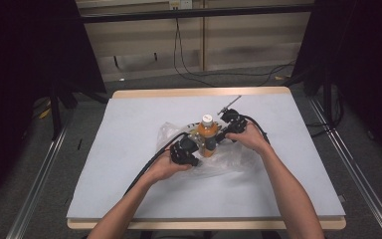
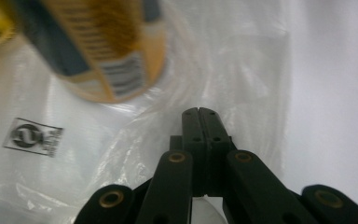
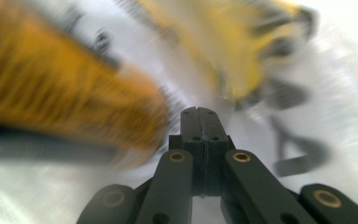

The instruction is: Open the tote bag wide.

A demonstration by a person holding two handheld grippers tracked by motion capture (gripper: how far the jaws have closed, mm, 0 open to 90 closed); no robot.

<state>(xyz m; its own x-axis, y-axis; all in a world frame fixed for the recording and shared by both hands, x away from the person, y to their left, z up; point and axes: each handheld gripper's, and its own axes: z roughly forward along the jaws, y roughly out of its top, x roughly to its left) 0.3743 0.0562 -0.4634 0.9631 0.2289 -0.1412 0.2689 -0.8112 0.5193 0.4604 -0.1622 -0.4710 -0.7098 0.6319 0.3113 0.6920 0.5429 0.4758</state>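
Note:
An orange bottle (image 1: 207,135) with a white cap stands upright on a crumpled clear plastic bag (image 1: 229,160) in the middle of the table. My left gripper (image 1: 197,148) is low at the bottle's left. Its jaws are shut, with the tips (image 2: 199,112) over the bag's film just short of the bottle's base (image 2: 98,56). My right gripper (image 1: 222,134) comes in from the bottle's right, also shut. In the blurred right gripper view its tips (image 3: 199,112) sit beside the orange bottle (image 3: 65,93) and a yellow-and-black item (image 3: 242,51).
A grey mat (image 1: 129,129) covers the wooden table (image 1: 199,92). The bag bears a small black printed mark (image 2: 32,136). Black cables (image 1: 149,167) trail from both grippers across the mat. Dark stands and floor cables lie beyond the far edge.

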